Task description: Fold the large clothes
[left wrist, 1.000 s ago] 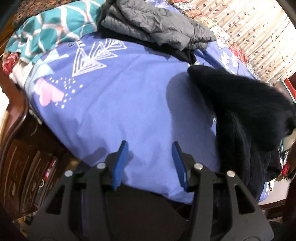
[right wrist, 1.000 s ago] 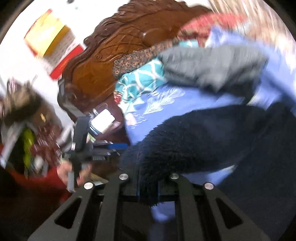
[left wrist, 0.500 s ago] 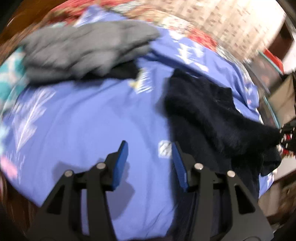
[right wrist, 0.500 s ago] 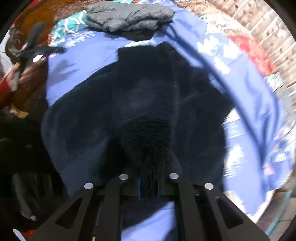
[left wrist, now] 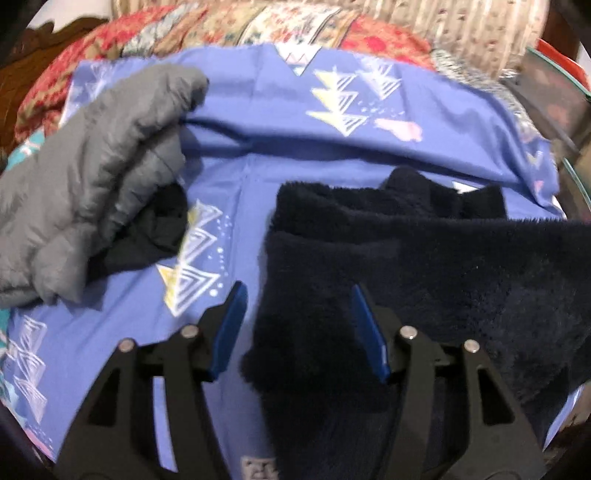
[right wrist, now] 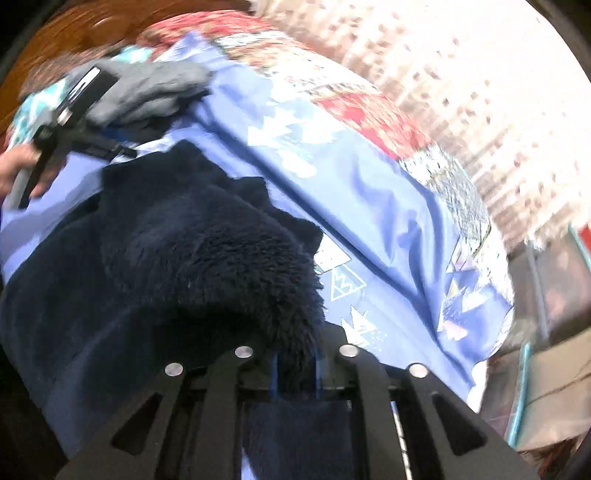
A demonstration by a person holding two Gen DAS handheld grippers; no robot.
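A dark navy fleece garment (left wrist: 424, 266) lies spread on the purple bedsheet (left wrist: 295, 140). My left gripper (left wrist: 299, 325) is open, its blue pads on either side of the garment's near left edge, holding nothing. My right gripper (right wrist: 295, 369) is shut on a bunched part of the navy fleece (right wrist: 207, 258) and holds it raised over the rest of the garment. The left gripper (right wrist: 74, 122) also shows in the right wrist view, at the far left, held by a hand.
A grey quilted jacket (left wrist: 85, 177) lies on a black garment (left wrist: 155, 229) at the left of the bed. A patterned red quilt (left wrist: 221, 29) lies behind the sheet. A curtain (right wrist: 480, 92) hangs beyond the bed. A carved wooden headboard (right wrist: 55, 37) stands at the left.
My left gripper has swung right and now straddles the fleece's edge. My right gripper, still shut on the fleece, has carried it across over the spread garment.
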